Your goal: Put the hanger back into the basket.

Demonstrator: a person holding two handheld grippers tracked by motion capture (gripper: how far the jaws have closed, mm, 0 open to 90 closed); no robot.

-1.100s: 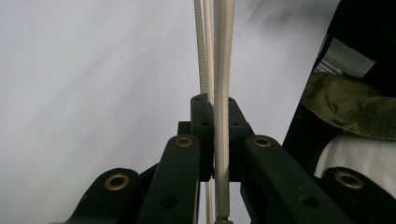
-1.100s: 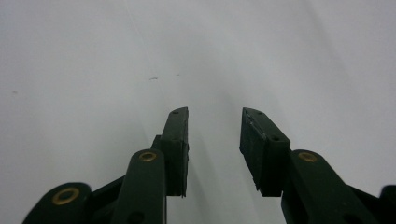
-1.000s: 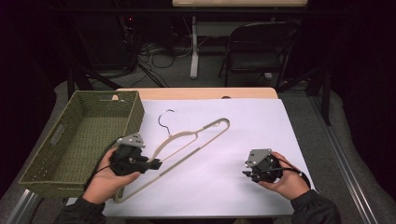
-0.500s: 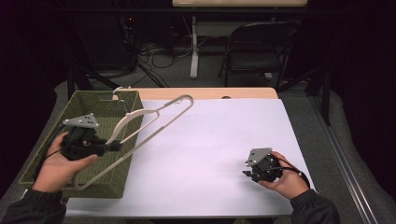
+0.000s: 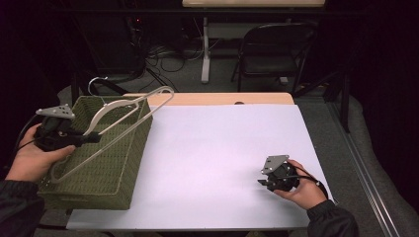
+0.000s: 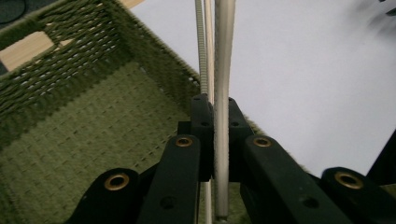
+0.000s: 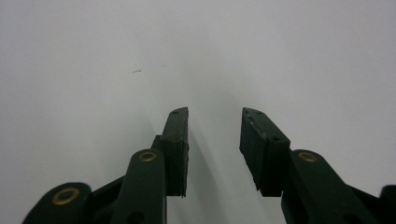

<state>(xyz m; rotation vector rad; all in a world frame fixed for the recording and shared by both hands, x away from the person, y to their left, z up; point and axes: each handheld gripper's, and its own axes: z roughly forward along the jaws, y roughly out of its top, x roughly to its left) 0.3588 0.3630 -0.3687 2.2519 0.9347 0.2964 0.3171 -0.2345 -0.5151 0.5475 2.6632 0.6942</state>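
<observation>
A pale clothes hanger (image 5: 123,114) with a wire hook is held tilted over the green woven basket (image 5: 129,168) at the table's left. My left gripper (image 5: 91,138) is shut on one of its bars, near the basket's left rim. In the left gripper view the hanger bar (image 6: 223,56) runs upright between the black jaws of that gripper (image 6: 215,116), with the basket floor (image 6: 84,140) below. My right gripper (image 5: 263,181) rests low on the white table sheet (image 5: 222,148) at the front right. Its own view shows that gripper (image 7: 214,122) open, with nothing between the jaws.
The white sheet covers most of the wooden table (image 5: 212,98). A folding chair (image 5: 272,49) and cables (image 5: 163,54) stand on the floor beyond the far edge. The basket takes up the table's left side.
My left gripper has carried the hanger from the table's middle leftward over the basket, and it now hangs lower and farther left. The right gripper has stayed put.
</observation>
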